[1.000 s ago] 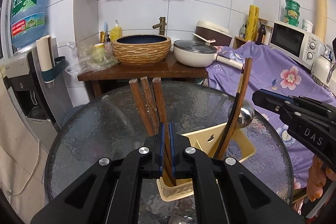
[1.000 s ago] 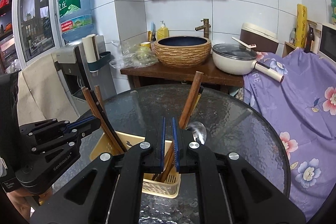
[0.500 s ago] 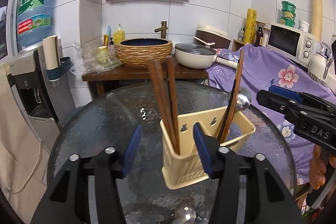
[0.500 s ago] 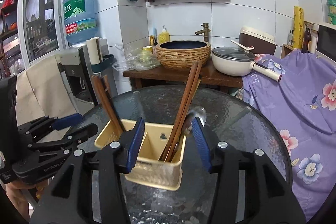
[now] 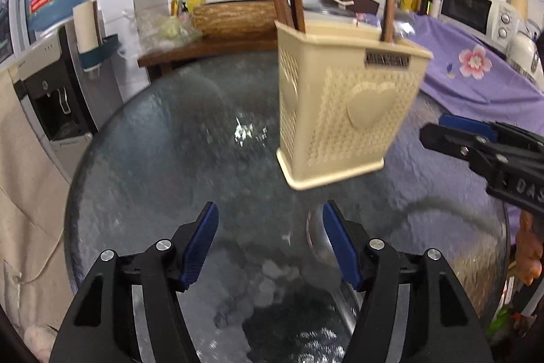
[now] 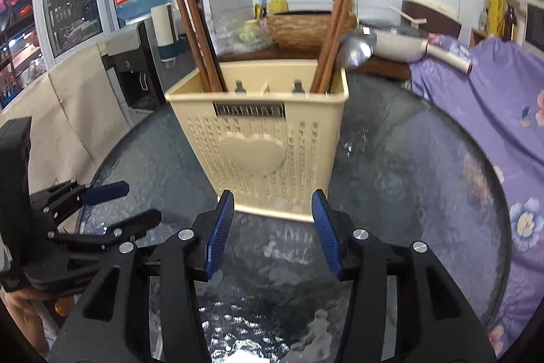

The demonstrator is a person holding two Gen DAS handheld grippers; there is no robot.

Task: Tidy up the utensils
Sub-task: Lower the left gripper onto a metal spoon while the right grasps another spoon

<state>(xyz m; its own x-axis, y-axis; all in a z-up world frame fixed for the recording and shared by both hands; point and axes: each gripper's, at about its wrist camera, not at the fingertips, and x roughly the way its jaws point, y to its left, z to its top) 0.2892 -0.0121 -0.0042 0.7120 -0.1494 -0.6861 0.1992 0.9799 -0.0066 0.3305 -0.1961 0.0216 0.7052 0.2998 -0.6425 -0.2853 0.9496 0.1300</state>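
Observation:
A cream plastic utensil holder (image 6: 261, 138) with a heart on its front stands upright on the round glass table (image 6: 408, 179); it also shows in the left wrist view (image 5: 343, 111). Brown chopsticks (image 6: 200, 39) lean in its left compartment, more chopsticks (image 6: 335, 26) and a metal spoon (image 6: 357, 51) in its right. My right gripper (image 6: 272, 227) is open and empty, just in front of the holder. My left gripper (image 5: 270, 247) is open and empty, lower and to the holder's left. A spoon (image 5: 316, 233) lies on the glass by its right finger.
Behind the table stands a wooden stand with a woven basin (image 6: 306, 26) and a pan (image 6: 404, 39). A water dispenser (image 5: 54, 63) stands at the left. A purple flowered cloth (image 5: 476, 70) and a microwave (image 5: 476, 9) are at the right.
Both grippers let go of their chopsticks, opened wide and drew back and down from the holder. The chopsticks now stand in the holder.

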